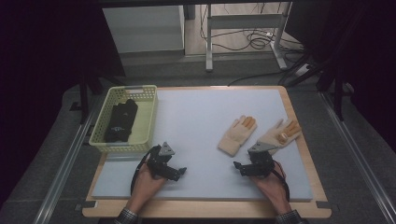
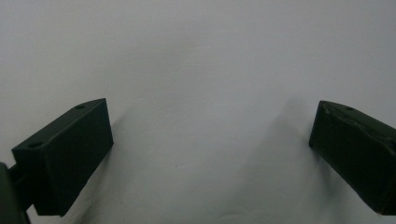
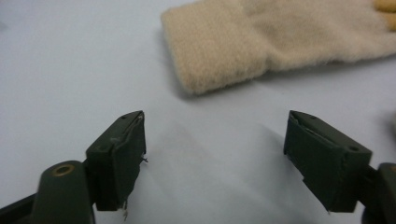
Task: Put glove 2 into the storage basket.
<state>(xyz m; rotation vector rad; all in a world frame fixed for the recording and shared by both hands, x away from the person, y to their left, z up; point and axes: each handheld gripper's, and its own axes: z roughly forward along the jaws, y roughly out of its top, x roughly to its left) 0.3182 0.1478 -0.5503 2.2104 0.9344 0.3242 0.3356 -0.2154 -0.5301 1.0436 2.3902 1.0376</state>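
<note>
**A:** Start at the near edge. What are the hands doing?

**B:** Each holds a tool low over the pale mat on the tabletop [image 1: 299,140]. The left hand-held gripper [image 1: 180,171] sits near the front left, its jaws spread wide with nothing but bare mat between them. The right hand-held gripper [image 1: 237,166] is at the front right, jaws also well apart and empty.

**A:** And what lies just past the right one?

**B:** A cream knitted glove [image 1: 238,133], flat on the mat, cuff toward the person and fingers pointing away. In the right gripper view its ribbed cuff [image 3: 215,46] is close ahead of the jaws but not touching them. Its fingertips look orange.

**A:** Is there a second one?

**B:** Yes, a second glove [image 1: 280,135] just to the right of the first, fingers fanned to the far right. Its cuff end runs under the grey plate of the right tool, so I can't tell whether they touch.

**A:** Farther back?

**B:** At the far left, a yellow basket [image 1: 148,116] with a perforated wall, overhanging the mat's left edge. Inside lies something dark [image 1: 120,120], possibly black gloves; it's too dim to be sure.
</note>
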